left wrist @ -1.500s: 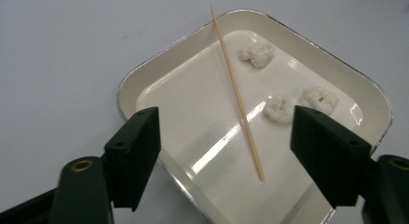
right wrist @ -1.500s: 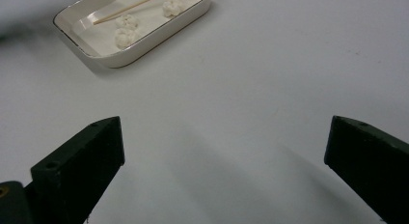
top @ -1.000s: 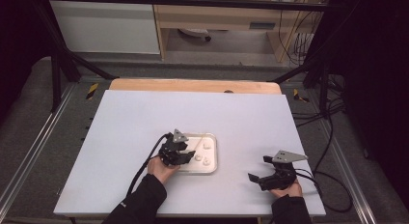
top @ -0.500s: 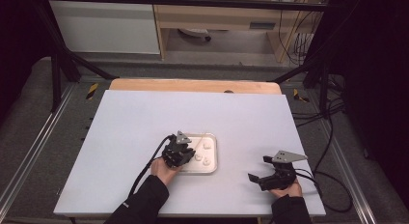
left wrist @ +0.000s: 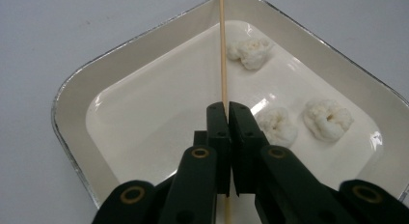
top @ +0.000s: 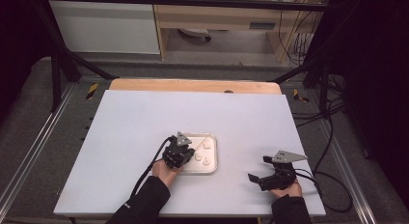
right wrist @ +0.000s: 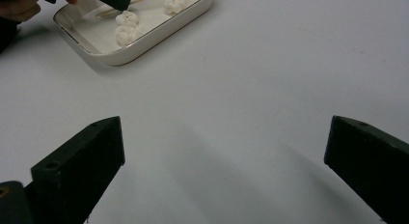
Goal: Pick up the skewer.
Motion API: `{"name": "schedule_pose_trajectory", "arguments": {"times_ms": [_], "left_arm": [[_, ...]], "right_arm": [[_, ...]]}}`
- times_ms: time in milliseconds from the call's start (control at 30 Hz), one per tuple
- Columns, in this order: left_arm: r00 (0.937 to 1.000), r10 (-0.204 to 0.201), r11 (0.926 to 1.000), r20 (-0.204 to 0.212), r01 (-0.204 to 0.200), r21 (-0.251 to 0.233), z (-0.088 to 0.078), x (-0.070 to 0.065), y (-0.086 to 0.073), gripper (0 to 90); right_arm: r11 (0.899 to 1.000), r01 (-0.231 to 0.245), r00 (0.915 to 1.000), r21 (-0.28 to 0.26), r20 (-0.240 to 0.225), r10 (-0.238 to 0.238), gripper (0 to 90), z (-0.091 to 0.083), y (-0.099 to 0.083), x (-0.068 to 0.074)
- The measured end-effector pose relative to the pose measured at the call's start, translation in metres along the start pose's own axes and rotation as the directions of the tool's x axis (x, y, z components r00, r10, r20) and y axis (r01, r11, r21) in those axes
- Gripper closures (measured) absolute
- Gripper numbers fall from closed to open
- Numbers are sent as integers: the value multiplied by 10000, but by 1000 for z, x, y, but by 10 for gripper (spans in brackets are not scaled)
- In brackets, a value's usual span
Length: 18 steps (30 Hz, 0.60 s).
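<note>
Over tray [left wrist: 72,96], skewer [left wrist: 223,50] between closed jaws

A white bench [top: 144,127] carries one thing directly: a shallow white tray [top: 212,156] with a metallic rim. Relative to that tray, bare white surface spreads far to the left, beyond it, and to the right.

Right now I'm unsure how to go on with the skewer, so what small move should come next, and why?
Probably lift the thin wooden skewer slightly. The left claw has just closed on it inside the shallow white foil-rimmed tray, and three white cauliflower pieces lie loose beside it, unskewered. The right claw stands open, apart from the tray.
</note>
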<state>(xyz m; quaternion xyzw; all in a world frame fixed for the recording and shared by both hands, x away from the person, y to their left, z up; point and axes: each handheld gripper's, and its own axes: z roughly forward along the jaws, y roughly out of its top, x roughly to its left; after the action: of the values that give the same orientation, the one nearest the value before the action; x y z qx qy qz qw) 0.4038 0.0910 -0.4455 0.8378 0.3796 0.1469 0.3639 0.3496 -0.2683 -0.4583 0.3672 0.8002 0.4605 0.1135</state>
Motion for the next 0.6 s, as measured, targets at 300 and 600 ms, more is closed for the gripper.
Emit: {"name": "schedule_pose_trajectory", "arguments": {"times_ms": [300,600], "left_arm": [[9999,-30,9991,128,35,-425,-11,2,0,880],[9992,157,9989,374,-139,-455,-21,4,-1,880]], "right_arm": [[10000,27,10000,5,11,-27,13,0,0,0],[9997,219,9997,51,80,-219,14,1,2,3]]}}
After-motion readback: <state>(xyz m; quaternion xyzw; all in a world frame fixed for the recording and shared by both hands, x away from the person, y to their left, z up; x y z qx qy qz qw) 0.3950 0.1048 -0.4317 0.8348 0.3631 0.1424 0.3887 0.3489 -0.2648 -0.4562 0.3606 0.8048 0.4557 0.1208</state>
